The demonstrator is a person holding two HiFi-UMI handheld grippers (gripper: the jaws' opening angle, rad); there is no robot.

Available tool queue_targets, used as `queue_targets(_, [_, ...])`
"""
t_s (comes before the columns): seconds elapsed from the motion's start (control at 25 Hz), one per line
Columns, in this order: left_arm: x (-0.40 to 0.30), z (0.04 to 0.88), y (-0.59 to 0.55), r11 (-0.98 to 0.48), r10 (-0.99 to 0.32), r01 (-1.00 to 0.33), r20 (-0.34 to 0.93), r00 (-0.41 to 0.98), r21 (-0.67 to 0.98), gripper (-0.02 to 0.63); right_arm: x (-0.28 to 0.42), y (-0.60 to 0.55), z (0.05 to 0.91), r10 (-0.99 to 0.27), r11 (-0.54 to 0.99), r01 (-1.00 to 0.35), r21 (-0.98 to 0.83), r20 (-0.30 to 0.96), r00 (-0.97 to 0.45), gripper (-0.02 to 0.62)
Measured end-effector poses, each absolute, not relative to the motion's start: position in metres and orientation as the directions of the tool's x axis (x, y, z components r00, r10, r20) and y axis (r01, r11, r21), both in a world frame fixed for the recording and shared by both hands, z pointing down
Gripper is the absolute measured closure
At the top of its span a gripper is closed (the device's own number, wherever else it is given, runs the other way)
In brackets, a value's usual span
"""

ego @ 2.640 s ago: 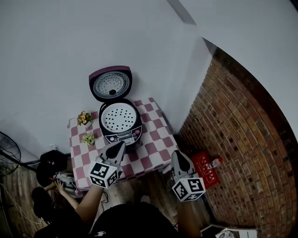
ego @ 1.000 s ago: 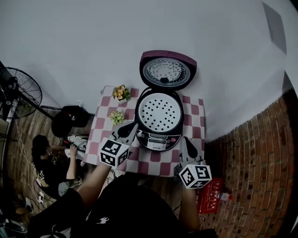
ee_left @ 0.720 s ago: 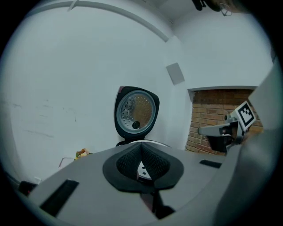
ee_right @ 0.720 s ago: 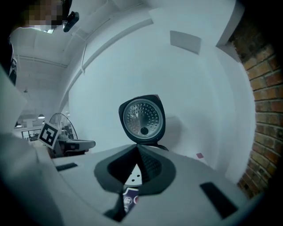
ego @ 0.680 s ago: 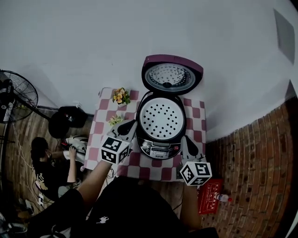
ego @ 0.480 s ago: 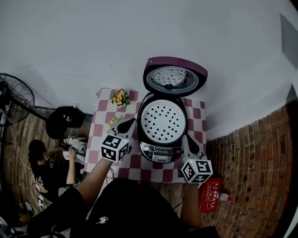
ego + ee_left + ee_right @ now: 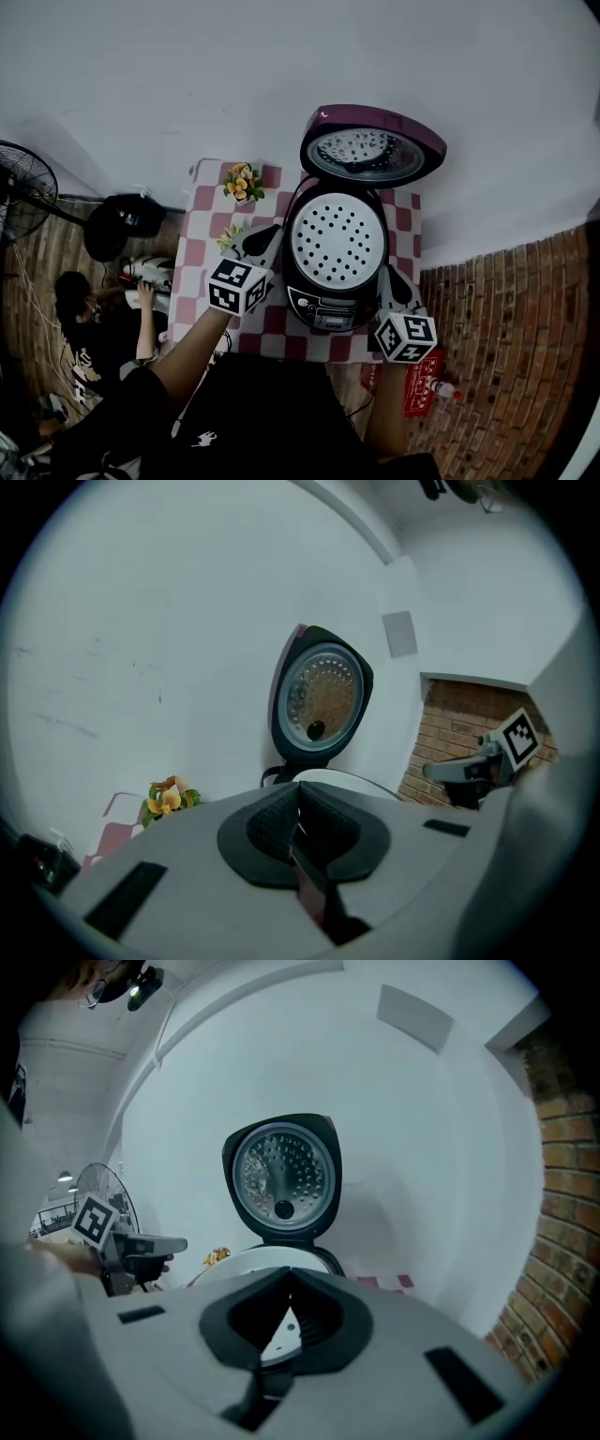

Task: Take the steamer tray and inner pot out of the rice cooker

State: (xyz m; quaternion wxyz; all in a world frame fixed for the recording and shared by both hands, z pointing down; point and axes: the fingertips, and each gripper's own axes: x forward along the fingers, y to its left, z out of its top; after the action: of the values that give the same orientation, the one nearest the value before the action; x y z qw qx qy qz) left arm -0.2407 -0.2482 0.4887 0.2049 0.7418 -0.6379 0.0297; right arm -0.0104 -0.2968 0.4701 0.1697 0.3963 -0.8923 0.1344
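Note:
The purple rice cooker point(image 7: 330, 305) stands on the checked table point(image 7: 208, 220) with its lid point(image 7: 373, 150) raised. The white perforated steamer tray point(image 7: 339, 239) sits in its mouth; the inner pot below is hidden. My left gripper point(image 7: 269, 234) is shut and empty, just left of the cooker's rim. My right gripper point(image 7: 387, 272) is shut and empty at the cooker's right side. In the left gripper view the jaws point(image 7: 298, 808) point at the lid point(image 7: 322, 700) and the tray's edge point(image 7: 339, 780). In the right gripper view the tray point(image 7: 246, 1265) shows past the closed jaws point(image 7: 289, 1309).
A pot of yellow flowers point(image 7: 242, 181) and a small green plant point(image 7: 228, 234) stand on the table's left part. A person point(image 7: 86, 323) sits on the floor at the left, near a fan point(image 7: 19, 187). A red crate point(image 7: 419, 384) lies by the brick wall.
Both grippers have moved forward and down, from the table's front edge to either side of the cooker. Their jaws stay shut. The cooker and tray have not moved.

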Motion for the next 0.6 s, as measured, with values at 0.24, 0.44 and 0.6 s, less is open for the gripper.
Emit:
queue_targets(0.24, [-0.228,0.493,-0.259,-0.088,-0.921,-0.949,0.338,0.193,0.303,0.504,-0.012,-0.324,0.489,-0.605,0.695,-0.715,-0.077,0.473,-0.64,0.589])
queue_targets(0.44, [-0.22,0.51,-0.267,-0.036,-0.886,-0.976,0.445,0.13,0.213,0.424,-0.016,-0.352,0.508,-0.549,0.755,-0.656,0.0,0.548,-0.631,0.535])
queue_targets(0.6, [-0.221,0.514,-0.271,-0.001,-0.88,-0.987,0.468,0.077,0.161,0.411,-0.024,-0.37,0.526,-0.503,0.799,-0.599,0.059,0.612,-0.61,0.468])
